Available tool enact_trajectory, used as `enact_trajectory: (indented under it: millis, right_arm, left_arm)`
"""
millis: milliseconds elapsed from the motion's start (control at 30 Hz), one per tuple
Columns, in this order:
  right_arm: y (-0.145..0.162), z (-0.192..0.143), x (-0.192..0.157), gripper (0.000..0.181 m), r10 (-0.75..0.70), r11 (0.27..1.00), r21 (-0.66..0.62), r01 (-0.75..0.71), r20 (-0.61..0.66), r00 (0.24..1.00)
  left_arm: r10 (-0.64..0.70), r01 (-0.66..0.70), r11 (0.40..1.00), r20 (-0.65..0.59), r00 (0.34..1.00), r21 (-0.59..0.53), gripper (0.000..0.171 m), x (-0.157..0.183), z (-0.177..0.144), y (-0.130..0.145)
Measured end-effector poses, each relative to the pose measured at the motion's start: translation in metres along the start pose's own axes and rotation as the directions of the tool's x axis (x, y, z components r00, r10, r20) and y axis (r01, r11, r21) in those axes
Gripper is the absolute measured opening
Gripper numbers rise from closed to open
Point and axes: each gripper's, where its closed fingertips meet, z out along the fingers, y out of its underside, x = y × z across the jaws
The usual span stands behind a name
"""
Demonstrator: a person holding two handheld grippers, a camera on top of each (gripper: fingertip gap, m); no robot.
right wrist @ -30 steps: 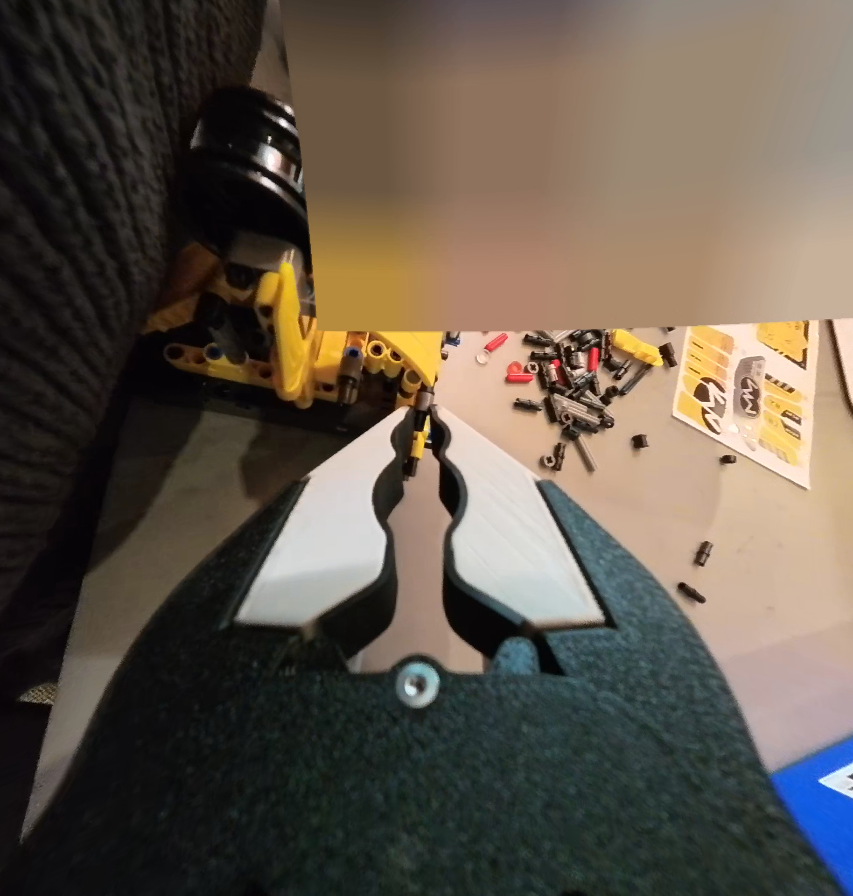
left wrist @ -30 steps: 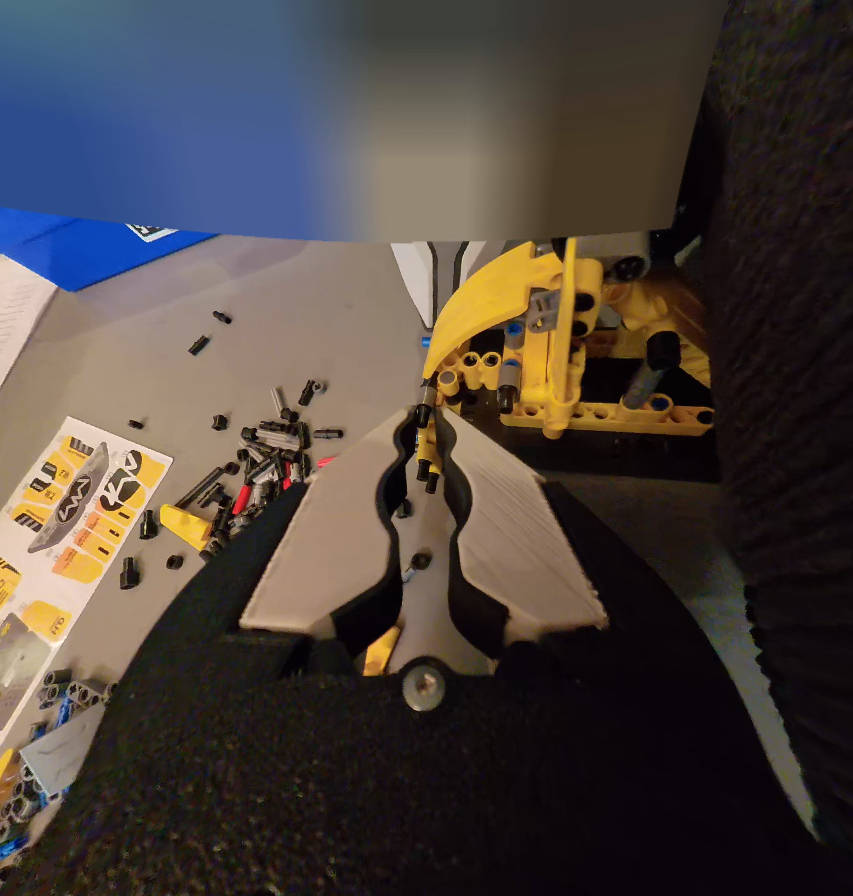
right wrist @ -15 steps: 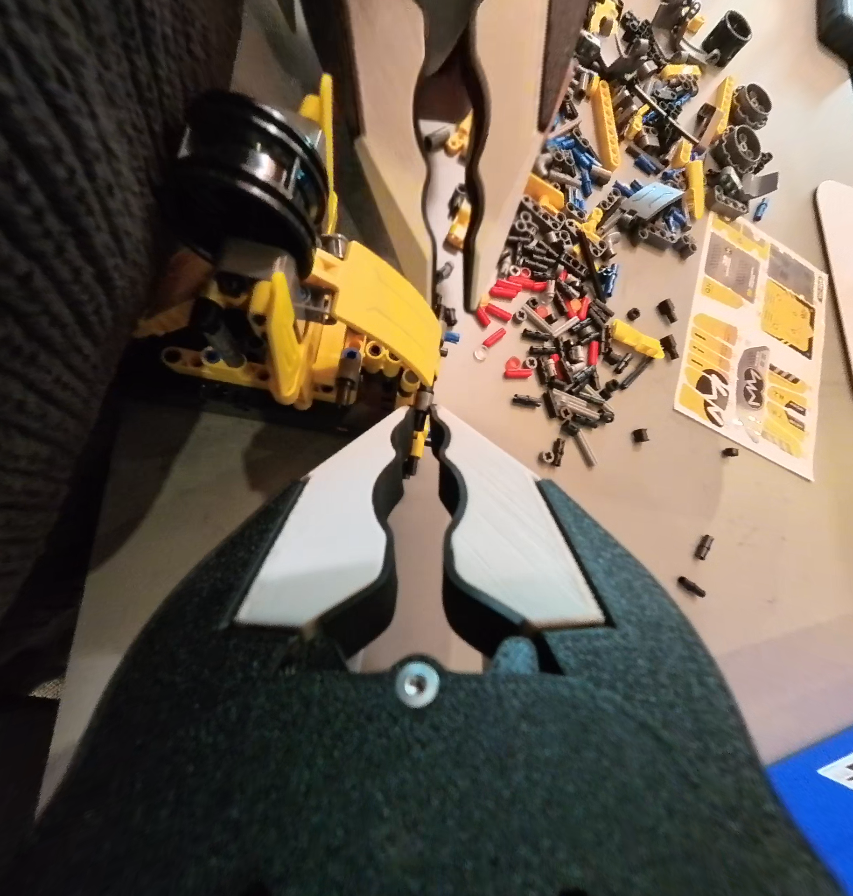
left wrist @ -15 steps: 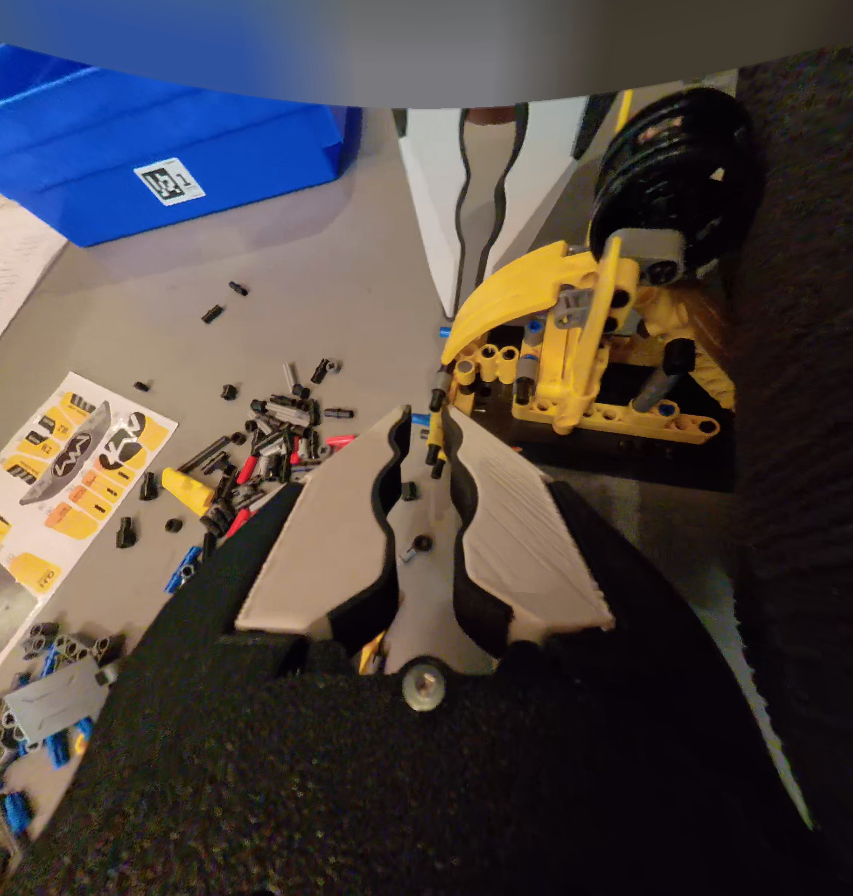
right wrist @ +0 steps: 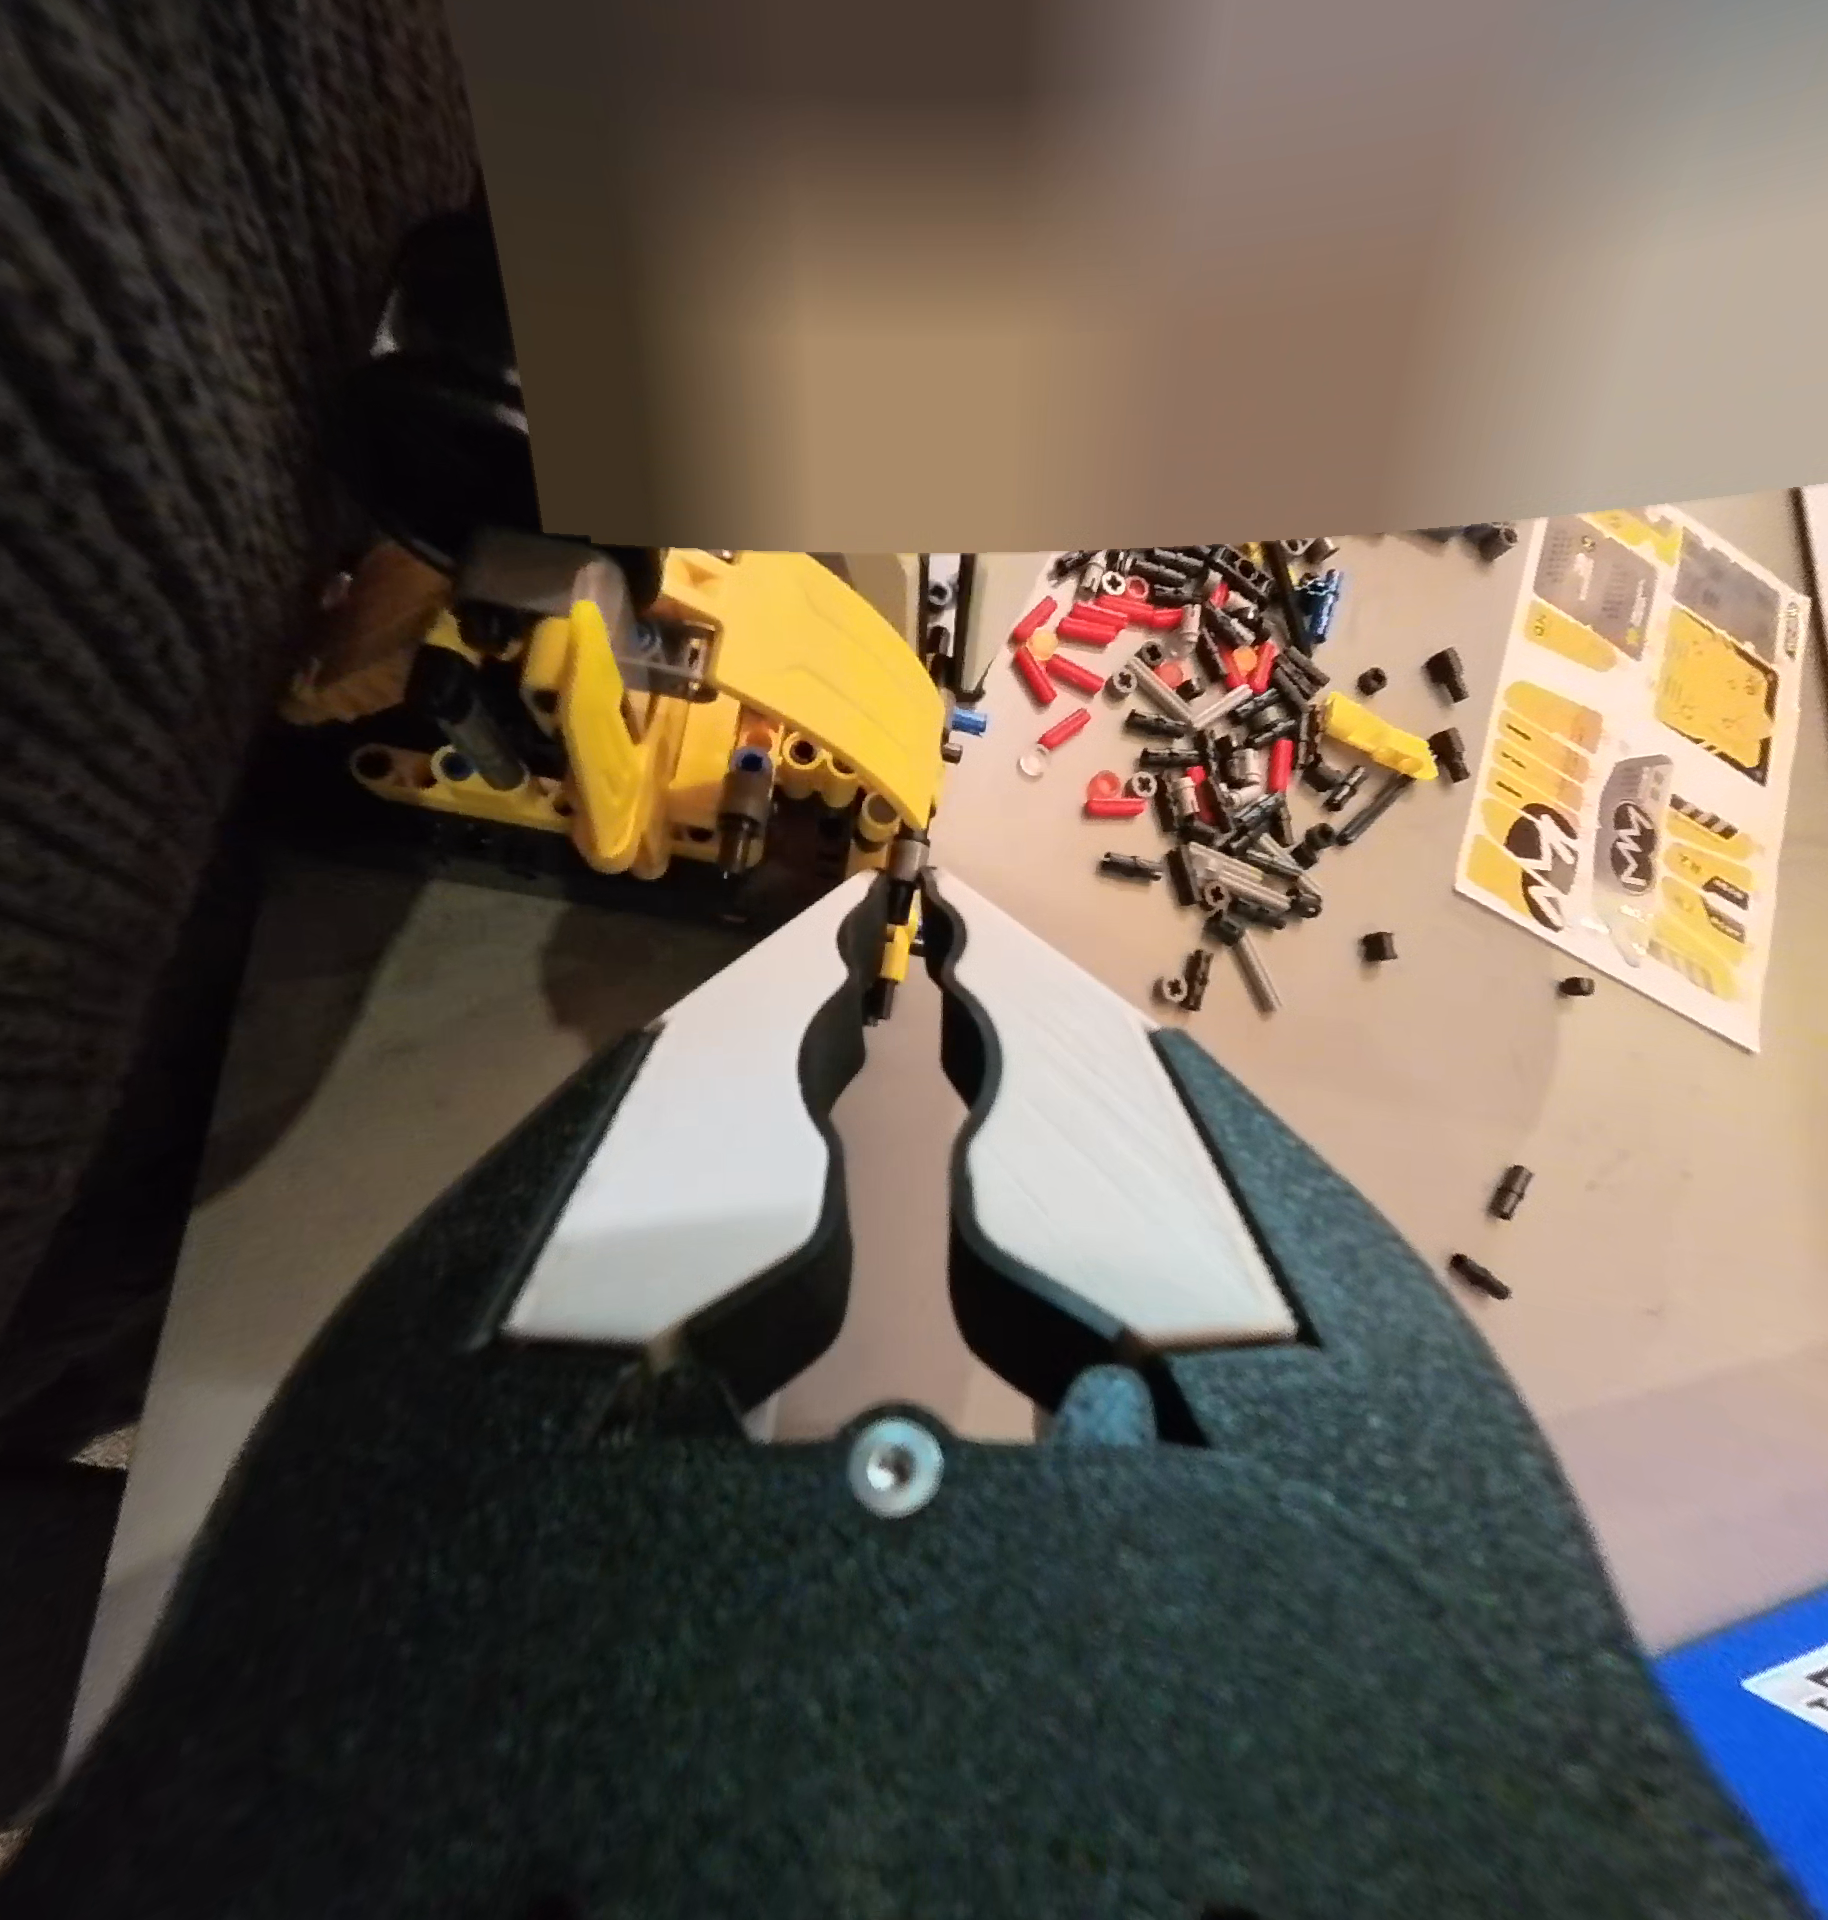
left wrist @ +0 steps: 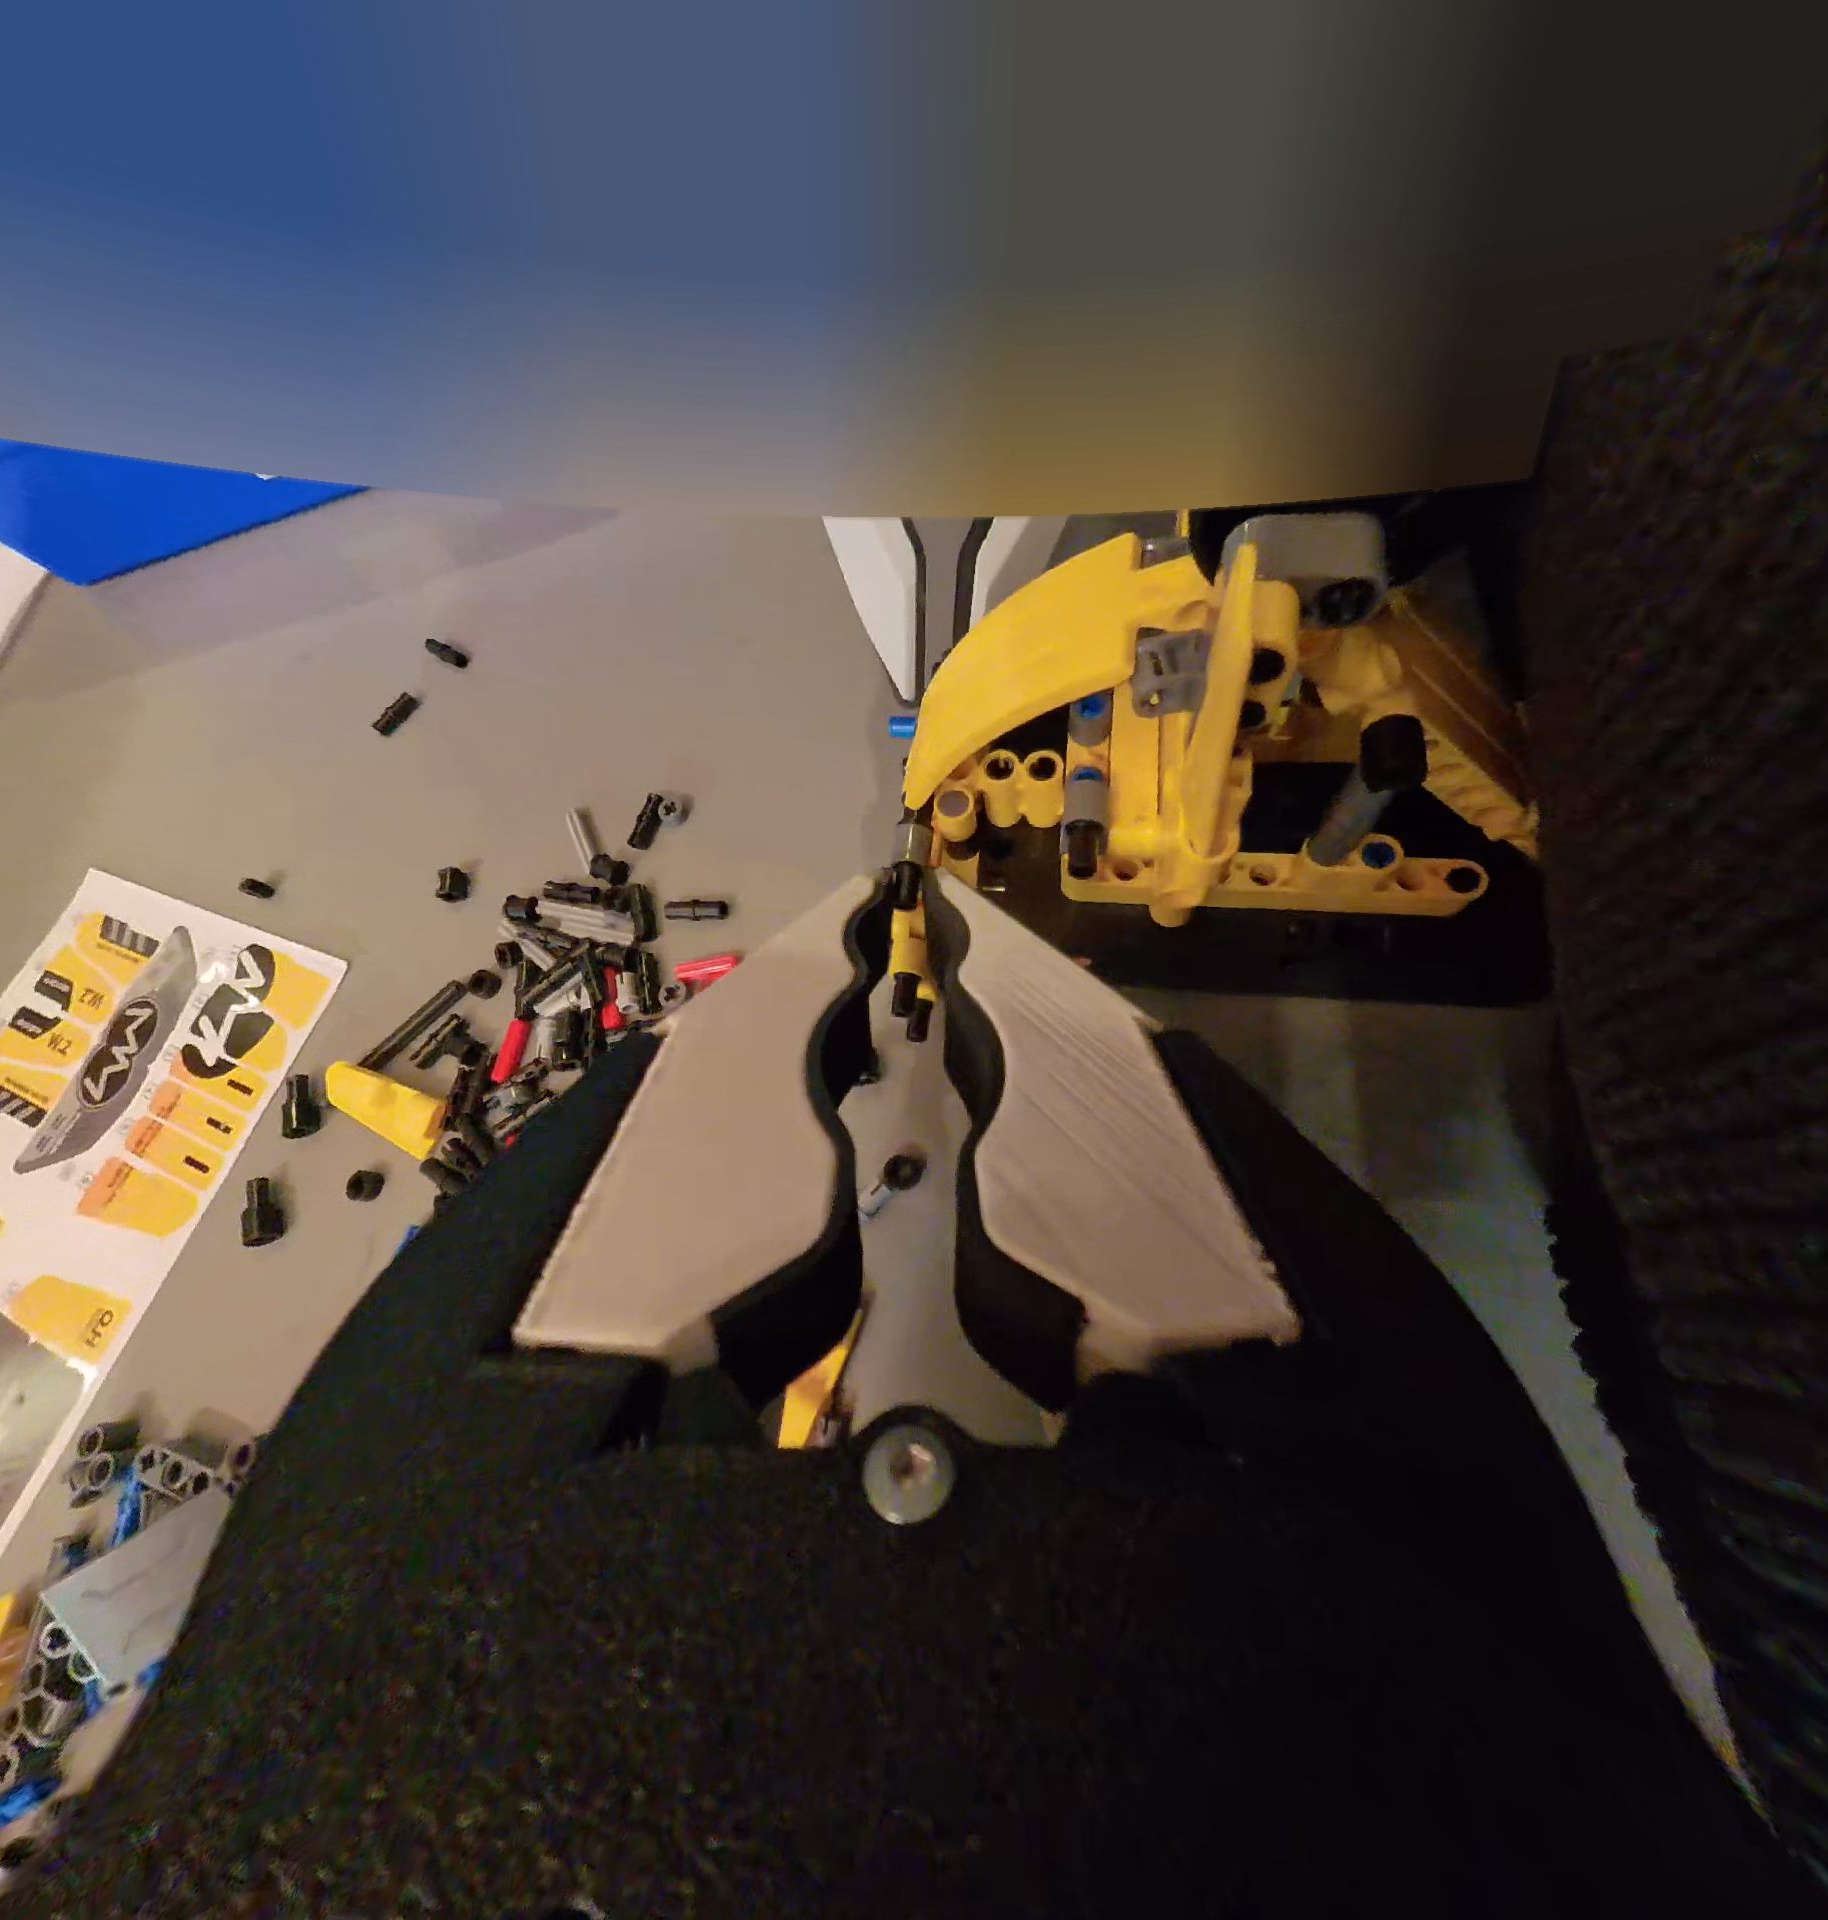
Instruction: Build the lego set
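Both tongs are pinching the same skinny yellow-and-black plastic rod [left wrist: 906, 940]: left gripper [left wrist: 908, 896] and right gripper [right wrist: 902, 885] clenched on it, right beside the knobbly yellow toy model [left wrist: 1149, 748]. Loose plastic pins [right wrist: 1211, 748] and a glossy sticker sheet [right wrist: 1627, 769] are lying on the smooth grey table [left wrist: 681, 675].

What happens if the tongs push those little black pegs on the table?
The black pegs look short and round, so they would probably roll or skitter away. They seem tiny, so likely very light. The grey table looks smooth, so they may slide too.
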Motion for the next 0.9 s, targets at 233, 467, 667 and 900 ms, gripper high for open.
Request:
enact_trajectory:
  millis: [233,467,667,900]
  right_arm:
    - [-0.0001,0.0006,0.0004,0.006,0.028,1.000,0.006,-0.029,0.015,0.999]
    - [0.0018,0.0013,0.0017,0.005,0.067,0.997,-0.038,-0.066,0.027,0.997]
    - [-0.0002,0.0007,-0.0013,0.005,0.129,0.991,-0.037,-0.126,0.092,0.987]
    - [-0.0006,0.0005,-0.0025,0.005,0.184,0.982,-0.060,-0.177,0.137,0.973]
  left_arm:
    - [0.127,-0.126,0.991,0.042,0.991,-0.036,0.003,-0.0002,0.0006,0.0011]
    - [0.157,-0.153,0.986,0.045,0.987,-0.071,0.003,-0.0021,0.0022,0.0017]
    - [0.104,-0.104,0.992,0.000,0.995,-0.076,0.003,0.0006,0.0012,0.0013]
    - [0.040,-0.043,0.995,-0.044,0.998,-0.092,0.003,0.0013,0.0006,0.0010]
